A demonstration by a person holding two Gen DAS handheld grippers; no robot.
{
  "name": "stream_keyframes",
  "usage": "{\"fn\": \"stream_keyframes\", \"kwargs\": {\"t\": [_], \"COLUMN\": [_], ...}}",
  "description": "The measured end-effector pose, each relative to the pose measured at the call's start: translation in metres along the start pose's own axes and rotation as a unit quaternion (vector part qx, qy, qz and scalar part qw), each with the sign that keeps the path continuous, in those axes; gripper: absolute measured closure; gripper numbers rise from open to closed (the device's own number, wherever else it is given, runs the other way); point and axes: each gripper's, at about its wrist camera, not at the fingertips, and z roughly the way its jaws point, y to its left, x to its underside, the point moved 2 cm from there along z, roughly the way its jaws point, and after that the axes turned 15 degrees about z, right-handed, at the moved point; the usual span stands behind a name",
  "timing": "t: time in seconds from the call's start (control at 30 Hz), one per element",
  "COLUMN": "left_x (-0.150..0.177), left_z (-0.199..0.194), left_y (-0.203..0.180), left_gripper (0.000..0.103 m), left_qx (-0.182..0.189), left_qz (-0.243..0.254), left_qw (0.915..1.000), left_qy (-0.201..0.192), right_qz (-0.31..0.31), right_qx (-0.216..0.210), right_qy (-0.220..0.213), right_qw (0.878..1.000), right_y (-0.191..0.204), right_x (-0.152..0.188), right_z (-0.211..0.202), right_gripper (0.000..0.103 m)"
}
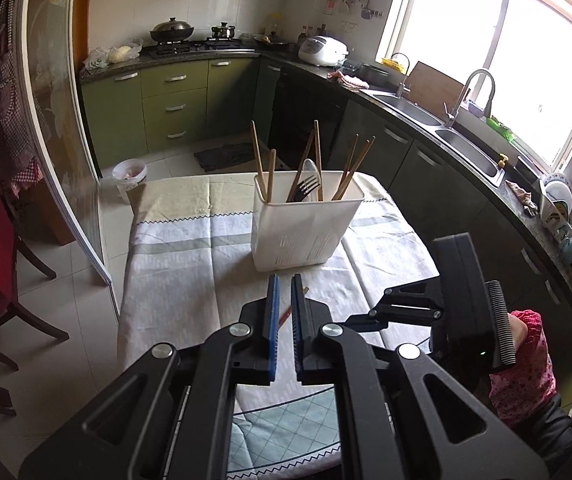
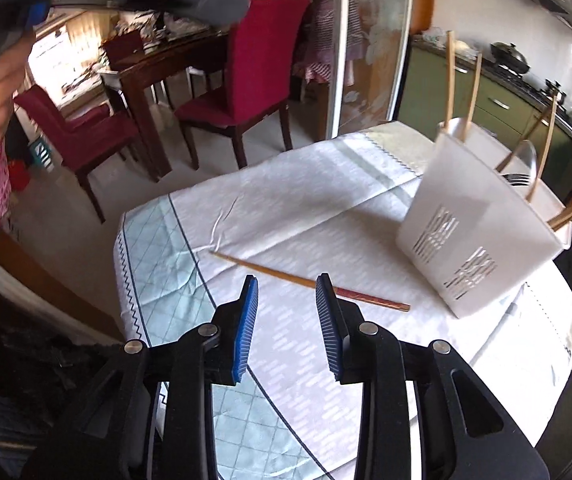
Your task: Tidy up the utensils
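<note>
A thin wooden chopstick (image 2: 310,281) lies flat on the white patterned tablecloth (image 2: 326,208), just beyond the open, empty right gripper (image 2: 288,282); the left gripper (image 1: 282,280) is closed, empty.

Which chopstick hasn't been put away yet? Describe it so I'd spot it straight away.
Start at the table with the pale cloth, then find the white holder standing on it. Just in front of the holder, one chopstick lies flat on the cloth; every other chopstick stands upright inside the holder.

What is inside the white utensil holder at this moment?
The white utensil holder holds several wooden chopsticks, a dark fork and a pale spoon, all upright. Its walls hide their lower ends.
</note>
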Motion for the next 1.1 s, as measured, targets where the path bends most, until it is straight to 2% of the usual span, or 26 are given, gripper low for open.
{"fn": "stream_keyframes", "kwargs": {"t": [0.07, 0.13, 0.2, 0.3, 0.4, 0.53, 0.63, 0.8, 1.0, 1.1], "left_x": [0.007, 0.016, 0.022, 0.033, 0.046, 0.058, 0.051, 0.038, 0.037, 0.037], "left_z": [-0.006, -0.003, 0.007, 0.032, 0.072, 0.138, 0.175, 0.220, 0.251, 0.257], "left_y": [0.001, 0.002, -0.002, -0.009, -0.017, -0.031, -0.041, -0.057, -0.060, -0.061], "left_gripper": [0.097, 0.097, 0.097, 0.097, 0.097, 0.097, 0.097, 0.097, 0.097, 0.097], "left_qx": [-0.011, -0.004, 0.007, 0.021, 0.037, 0.057, 0.078, 0.092, 0.091, 0.087], "left_qz": [0.005, 0.001, 0.022, 0.056, 0.098, 0.159, 0.184, 0.221, 0.225, 0.231], "left_qw": [0.9999, 0.9999, 0.9992, 0.9964, 0.9898, 0.9759, 0.9688, 0.9563, 0.9484, 0.9464], "left_qy": [-0.002, 0.013, 0.032, 0.060, 0.096, 0.138, 0.146, 0.169, 0.204, 0.209], "right_qz": [-0.007, -0.001, 0.007, 0.025, 0.040, 0.065, 0.082, 0.102, 0.114, 0.115], "right_qx": [-0.010, -0.017, -0.024, -0.034, -0.027, -0.021, -0.014, 0.004, 0.008, 0.006], "right_qy": [0.002, -0.008, -0.027, -0.053, -0.077, -0.106, -0.122, -0.128, -0.134, -0.140], "right_qw": [1.000, 1.000, 0.999, 0.998, 0.996, 0.992, 0.989, 0.987, 0.984, 0.983], "right_y": [0.003, 0.001, -0.004, -0.017, -0.029, -0.038, -0.044, -0.049, -0.054, -0.054], "right_x": [0.002, 0.001, 0.002, 0.009, 0.018, 0.037, 0.053, 0.075, 0.091, 0.094], "right_z": [0.007, 0.006, -0.003, -0.025, -0.051, -0.085, -0.106, -0.124, -0.135, -0.139], "right_gripper": [0.072, 0.072, 0.065, 0.065, 0.065, 0.065, 0.064, 0.064, 0.064, 0.064]}}
